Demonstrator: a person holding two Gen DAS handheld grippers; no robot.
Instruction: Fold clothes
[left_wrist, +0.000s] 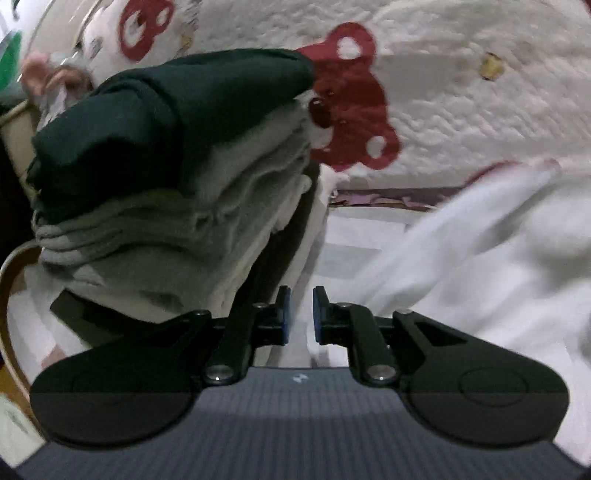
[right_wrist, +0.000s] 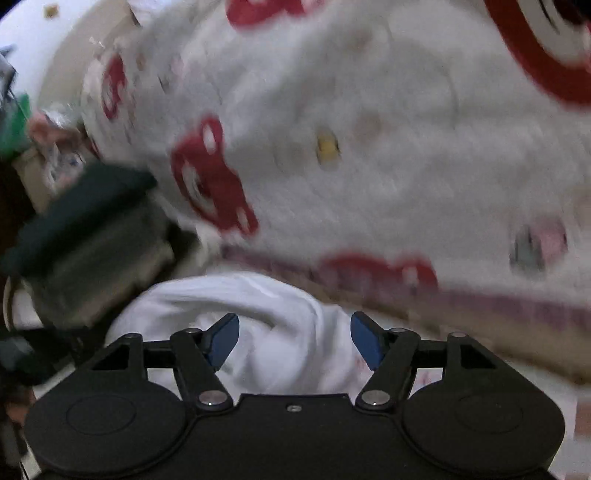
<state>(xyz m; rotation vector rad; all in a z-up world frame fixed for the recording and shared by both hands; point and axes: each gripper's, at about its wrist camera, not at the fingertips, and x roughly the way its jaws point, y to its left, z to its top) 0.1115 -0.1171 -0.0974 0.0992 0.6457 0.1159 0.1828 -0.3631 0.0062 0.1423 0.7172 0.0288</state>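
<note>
While motion blur smears both views, the left gripper (left_wrist: 301, 314) shows its blue pads nearly together, a strip of white garment (left_wrist: 461, 236) seemingly between them, though a firm grip cannot be confirmed. Folded clothes (left_wrist: 166, 177), dark green over grey, stack at left, cut off below. The right gripper (right_wrist: 294, 341) stands wide apart over bunched white cloth, lower centre. A bear-print blanket (right_wrist: 369, 147) fills the upper frame.

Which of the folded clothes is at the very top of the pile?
The dark green garment is on top of the pile. Under it lie grey folded clothes, which are lighter.
</note>
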